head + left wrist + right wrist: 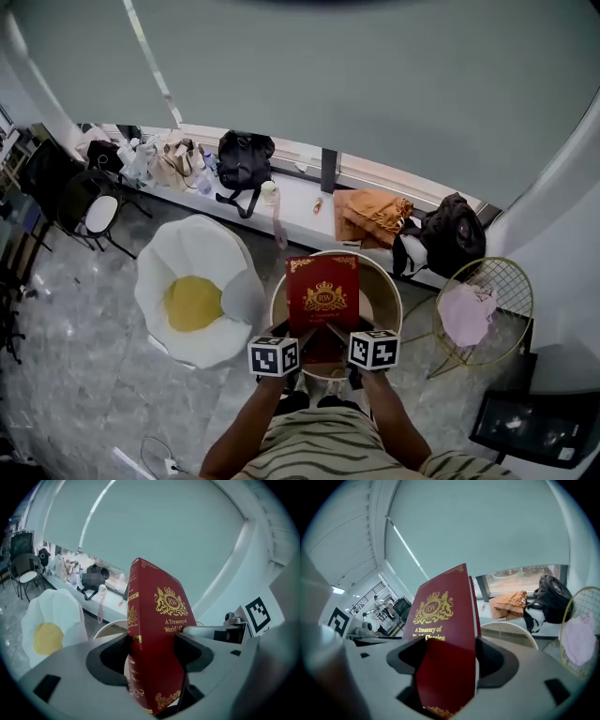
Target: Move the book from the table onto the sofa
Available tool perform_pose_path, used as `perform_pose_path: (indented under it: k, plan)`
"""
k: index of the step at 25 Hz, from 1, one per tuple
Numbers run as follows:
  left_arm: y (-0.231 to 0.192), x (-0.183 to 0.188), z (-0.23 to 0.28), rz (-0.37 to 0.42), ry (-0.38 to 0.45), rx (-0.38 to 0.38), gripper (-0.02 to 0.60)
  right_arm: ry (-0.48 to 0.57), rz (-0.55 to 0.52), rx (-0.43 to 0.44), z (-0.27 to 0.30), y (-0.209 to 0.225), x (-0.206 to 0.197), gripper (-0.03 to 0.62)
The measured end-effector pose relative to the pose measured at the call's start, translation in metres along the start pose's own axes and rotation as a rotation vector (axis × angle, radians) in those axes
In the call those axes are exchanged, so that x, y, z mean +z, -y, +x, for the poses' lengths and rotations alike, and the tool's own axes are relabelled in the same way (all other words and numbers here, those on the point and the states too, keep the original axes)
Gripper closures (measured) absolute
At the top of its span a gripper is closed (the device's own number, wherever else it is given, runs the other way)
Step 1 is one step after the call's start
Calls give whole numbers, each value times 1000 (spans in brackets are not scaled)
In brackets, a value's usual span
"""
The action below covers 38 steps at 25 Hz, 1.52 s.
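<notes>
Over the round table: red book (322, 292) with a gold crest and gold lettering, gripped at its near edge by both grippers, front cover turned toward the head camera; whether it touches the tabletop cannot be told
Left gripper (152, 656): jaws closed on the book's lower part at the spine side, one dark pad pressed to each cover
Right gripper (445, 660): jaws clamped on the same book at the page-edge side, cover against one pad, back against the other
Grippers together: side by side and close, both at the book's near edge
Table (389, 281): round, pale rim, brownish top, directly under the book
Sofa (192, 281): white, petal-shaped seat with a yellow cushion (192, 303), just beside the table on the person's left, nothing else on it
Window ledge (300, 202): long and white, beyond the table; black bag (244, 161), orange cloth (372, 214) and dark backpack (450, 234) lie along it
Wire chair (511, 272): gold frame, right of the table, pink cloth (466, 312) on its seat
Blind (328, 75): pale grey-green roller blind drawn down over the window
Floor (75, 347): grey marble-patterned tiles
</notes>
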<state>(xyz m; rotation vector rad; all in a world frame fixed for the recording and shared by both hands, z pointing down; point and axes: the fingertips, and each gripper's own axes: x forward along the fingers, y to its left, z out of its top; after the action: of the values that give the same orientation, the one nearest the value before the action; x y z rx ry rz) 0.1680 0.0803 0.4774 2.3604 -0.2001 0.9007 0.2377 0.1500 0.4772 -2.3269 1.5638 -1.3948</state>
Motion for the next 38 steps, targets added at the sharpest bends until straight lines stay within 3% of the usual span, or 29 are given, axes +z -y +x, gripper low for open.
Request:
perform_pose_path:
  k: [12,24,32,38]
  plan:
    - [-1,49,-63,-13,173,59,272,67,-142,79,-17,-63,52,250]
    - [-22,74,-115,-58,319,160,272,91,-260,182,-10,-122,81,250]
    - [-44,65,-164,-130,394,265,272,50,-337,291,-3,-174,73,250]
    - [-61,39,-198,-192,448,358,272,9,-402,382,4,-211,49,250]
